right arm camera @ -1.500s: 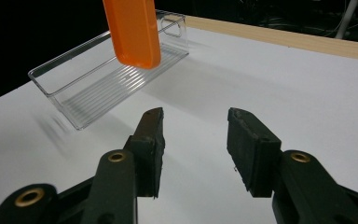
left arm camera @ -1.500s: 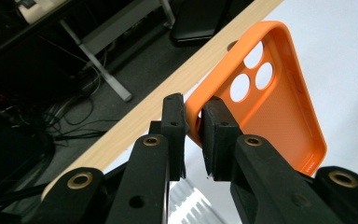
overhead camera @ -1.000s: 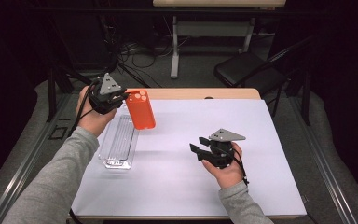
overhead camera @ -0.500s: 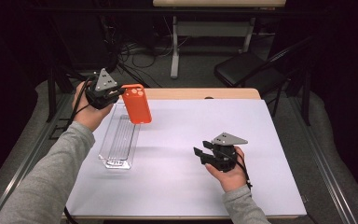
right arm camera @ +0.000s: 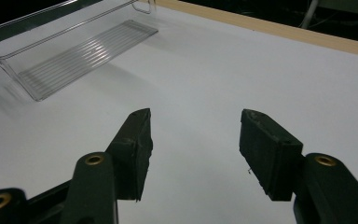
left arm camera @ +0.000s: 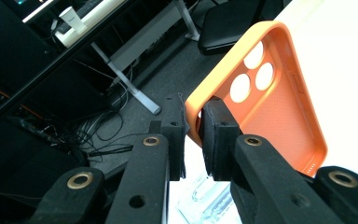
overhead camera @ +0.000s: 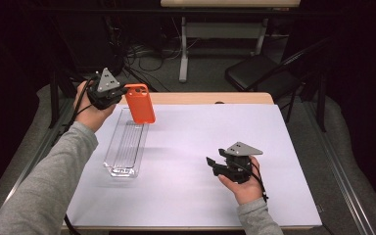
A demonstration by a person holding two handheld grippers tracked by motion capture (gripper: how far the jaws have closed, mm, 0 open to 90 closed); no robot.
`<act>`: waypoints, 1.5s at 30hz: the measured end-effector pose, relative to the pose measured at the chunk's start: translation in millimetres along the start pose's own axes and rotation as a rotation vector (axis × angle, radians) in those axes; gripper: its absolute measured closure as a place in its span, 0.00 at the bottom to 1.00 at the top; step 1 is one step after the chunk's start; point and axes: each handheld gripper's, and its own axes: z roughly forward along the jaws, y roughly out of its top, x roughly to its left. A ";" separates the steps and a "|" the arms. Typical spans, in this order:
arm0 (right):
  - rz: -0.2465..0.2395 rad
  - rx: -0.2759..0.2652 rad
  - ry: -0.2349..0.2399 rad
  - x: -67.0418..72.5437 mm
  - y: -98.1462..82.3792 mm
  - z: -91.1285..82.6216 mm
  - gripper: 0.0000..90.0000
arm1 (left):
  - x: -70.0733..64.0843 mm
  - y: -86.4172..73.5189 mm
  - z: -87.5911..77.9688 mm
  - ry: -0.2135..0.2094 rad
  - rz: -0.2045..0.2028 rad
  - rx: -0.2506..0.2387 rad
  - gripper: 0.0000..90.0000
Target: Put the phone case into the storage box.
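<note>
An orange phone case (overhead camera: pixel 139 103) hangs in the air over the far end of a clear plastic tray (overhead camera: pixel 126 145). My left gripper (overhead camera: pixel 120 94) is shut on its top edge. In the left gripper view the case (left arm camera: pixel 270 98) shows its hollow inside and camera cut-outs, with its rim pinched between the pads (left arm camera: pixel 214 140). My right gripper (overhead camera: pixel 211 165) rests low over the white table at the right, open, with nothing between its fingers (right arm camera: pixel 133 140). The tray (right arm camera: pixel 70 49) lies ahead of it to the left.
The white table sheet (overhead camera: pixel 274 142) has a wooden far edge (overhead camera: pixel 215 98). A black chair (overhead camera: pixel 259 73), desk legs and cables stand on the floor beyond the table. Metal rails run along both table sides.
My left gripper has lifted the orange case up off the table and swung it back toward the far left, tilting it. The right gripper has stayed put.
</note>
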 end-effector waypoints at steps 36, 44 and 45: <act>0.092 -0.063 -0.066 -22.1 -15.8 -17.6 0.15 | 28.4 -18.6 9.0 0.046 -0.013 -0.032 0.89; 0.085 -0.072 -0.058 -21.4 -16.8 -18.7 0.06 | 32.4 -23.3 9.8 0.052 -0.013 -0.038 0.89; 0.087 -0.073 -0.057 -21.7 -17.1 -18.8 0.05 | 32.9 -23.7 9.9 0.053 -0.010 -0.038 0.89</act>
